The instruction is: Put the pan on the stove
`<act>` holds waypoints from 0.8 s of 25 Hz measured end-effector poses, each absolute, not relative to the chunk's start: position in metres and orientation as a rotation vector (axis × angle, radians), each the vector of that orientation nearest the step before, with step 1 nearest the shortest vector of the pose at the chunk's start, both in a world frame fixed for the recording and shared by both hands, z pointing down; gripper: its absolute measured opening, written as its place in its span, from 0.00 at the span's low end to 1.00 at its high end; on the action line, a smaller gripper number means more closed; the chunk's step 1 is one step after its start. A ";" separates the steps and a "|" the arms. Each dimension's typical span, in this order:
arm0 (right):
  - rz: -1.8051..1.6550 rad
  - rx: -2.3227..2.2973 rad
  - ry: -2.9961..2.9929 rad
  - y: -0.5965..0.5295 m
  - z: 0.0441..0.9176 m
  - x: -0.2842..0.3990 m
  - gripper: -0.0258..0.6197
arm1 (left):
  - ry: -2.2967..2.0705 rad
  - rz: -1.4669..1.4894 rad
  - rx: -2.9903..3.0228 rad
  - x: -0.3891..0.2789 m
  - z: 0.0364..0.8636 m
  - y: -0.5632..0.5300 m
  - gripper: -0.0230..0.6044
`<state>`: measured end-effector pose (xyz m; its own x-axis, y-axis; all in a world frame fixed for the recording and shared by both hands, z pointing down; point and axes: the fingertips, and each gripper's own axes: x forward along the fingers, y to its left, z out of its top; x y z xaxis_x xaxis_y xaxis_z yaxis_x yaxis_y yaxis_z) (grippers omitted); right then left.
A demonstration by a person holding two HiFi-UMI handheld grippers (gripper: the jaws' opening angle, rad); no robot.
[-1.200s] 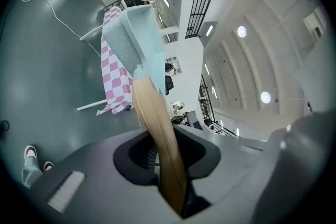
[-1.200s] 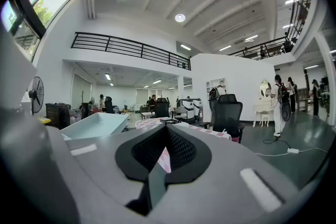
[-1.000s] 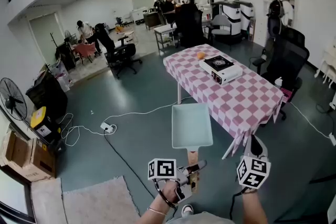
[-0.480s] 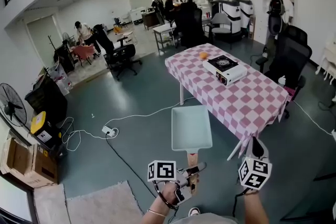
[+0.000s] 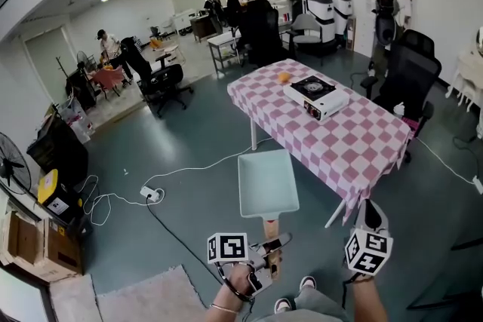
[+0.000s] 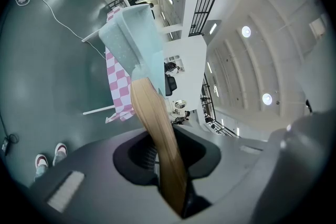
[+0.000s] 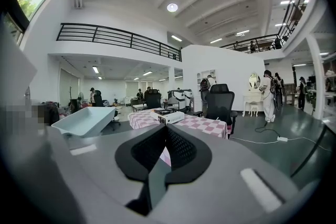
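A pale teal square pan with a wooden handle hangs level over the floor, just short of the table's near end. My left gripper is shut on that handle; in the left gripper view the handle runs out from between the jaws to the pan. The white portable stove sits on the pink checkered table, well beyond the pan. At the lower right my right gripper is shut and holds nothing; its view shows the pan at left and the stove ahead.
An orange lies on the table behind the stove. Black office chairs stand at the table's far right side. A power strip with cables lies on the floor at left, near a rug. People work at desks in the back.
The table and stove have slid a little left in the head view, and shoes now show at the bottom edge. The pan stays gripped by its handle.
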<state>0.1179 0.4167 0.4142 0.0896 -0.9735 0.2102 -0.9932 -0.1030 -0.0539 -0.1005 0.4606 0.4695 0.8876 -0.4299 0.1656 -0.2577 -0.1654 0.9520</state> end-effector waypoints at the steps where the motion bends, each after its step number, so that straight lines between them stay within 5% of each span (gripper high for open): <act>1: 0.298 2.237 -2.032 0.414 0.416 0.118 0.06 | -0.523 -0.164 1.757 -0.100 0.470 0.458 0.16; 20: 0.289 2.211 -2.107 0.256 0.408 0.151 0.06 | -0.563 -0.184 1.742 -0.063 0.465 0.316 0.16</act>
<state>0.1511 0.2556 0.4076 0.0402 -0.9818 0.1857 -0.9956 -0.0552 -0.0763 -0.0634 0.3156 0.4653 0.8687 -0.4633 0.1755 -0.2706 -0.1469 0.9514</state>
